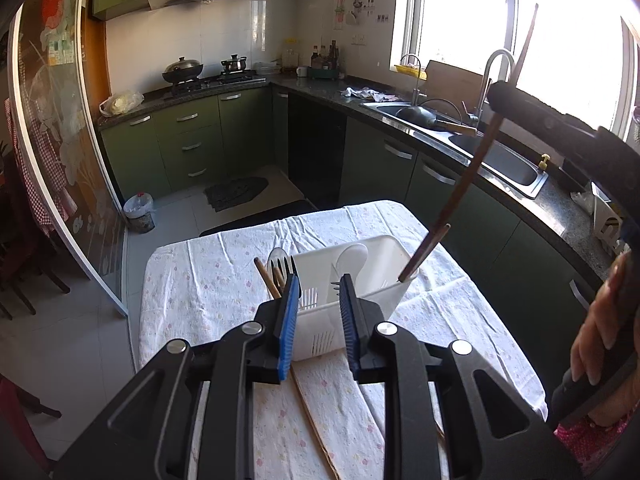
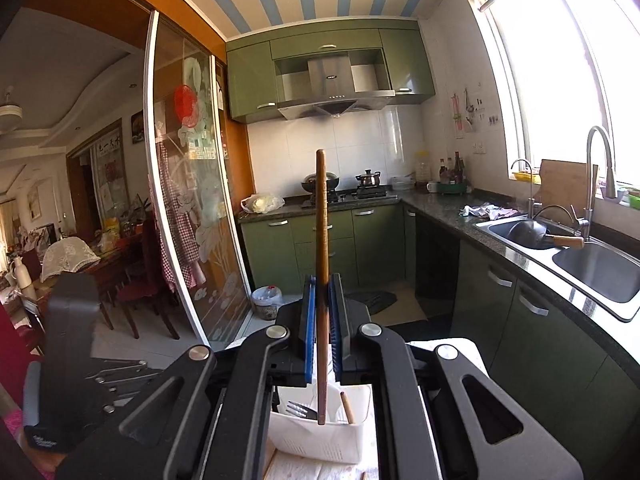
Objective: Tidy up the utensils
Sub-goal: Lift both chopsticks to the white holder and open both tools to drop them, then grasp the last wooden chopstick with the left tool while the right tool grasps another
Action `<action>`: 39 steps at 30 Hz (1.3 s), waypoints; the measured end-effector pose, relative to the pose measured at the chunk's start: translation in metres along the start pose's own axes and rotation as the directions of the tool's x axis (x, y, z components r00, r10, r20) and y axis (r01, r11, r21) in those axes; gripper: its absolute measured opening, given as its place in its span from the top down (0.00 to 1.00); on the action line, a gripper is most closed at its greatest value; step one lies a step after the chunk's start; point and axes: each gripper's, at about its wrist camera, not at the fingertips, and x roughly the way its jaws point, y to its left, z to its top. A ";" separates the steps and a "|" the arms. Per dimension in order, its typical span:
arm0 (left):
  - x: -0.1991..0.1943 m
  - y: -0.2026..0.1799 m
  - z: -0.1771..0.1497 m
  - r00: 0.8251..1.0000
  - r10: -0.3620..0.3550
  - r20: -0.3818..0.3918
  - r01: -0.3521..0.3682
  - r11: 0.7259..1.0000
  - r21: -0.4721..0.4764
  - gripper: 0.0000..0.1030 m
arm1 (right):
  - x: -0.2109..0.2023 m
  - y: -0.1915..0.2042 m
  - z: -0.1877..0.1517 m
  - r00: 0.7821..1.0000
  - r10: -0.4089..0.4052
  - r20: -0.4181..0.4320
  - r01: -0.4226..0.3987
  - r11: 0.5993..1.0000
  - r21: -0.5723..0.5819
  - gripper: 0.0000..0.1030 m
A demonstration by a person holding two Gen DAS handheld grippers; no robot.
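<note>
Kitchen floor lies open beyond the desk (image 1: 208, 280) edge. The white utensil basket (image 1: 384, 280) sits mid-desk. Left hand-held gripper (image 1: 319, 300) narrowly parted, empty; right hand-held gripper (image 2: 322, 312) clamps a chopstick (image 2: 321, 240) above the basket.

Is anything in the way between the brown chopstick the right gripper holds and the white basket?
Nothing visible blocks it. The right gripper pinches the chopstick, and its lower tip hangs just over the white basket. A fork and a second chopstick already sit inside, to either side.
</note>
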 end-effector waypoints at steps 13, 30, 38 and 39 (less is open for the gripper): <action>0.012 0.002 -0.039 0.994 -0.013 -0.109 0.014 1.000 0.014 0.78 | 0.062 0.005 -0.036 0.992 -0.043 -0.121 0.035 0.997 -0.064 0.82; 0.111 0.008 -0.132 0.855 -0.112 -0.506 0.062 0.991 -0.115 0.78 | -0.050 -0.014 -0.107 0.971 0.018 -0.237 -0.038 0.996 -0.081 0.68; 0.145 0.012 -0.135 0.822 -0.149 -0.549 0.028 0.974 -0.223 0.81 | -0.047 -0.045 -0.149 0.945 0.005 -0.328 -0.012 1.000 -0.017 0.68; 0.146 0.012 -0.134 0.828 -0.132 -0.545 0.010 0.975 -0.221 0.81 | -0.047 -0.046 -0.152 0.943 0.008 -0.333 -0.013 1.000 -0.014 0.68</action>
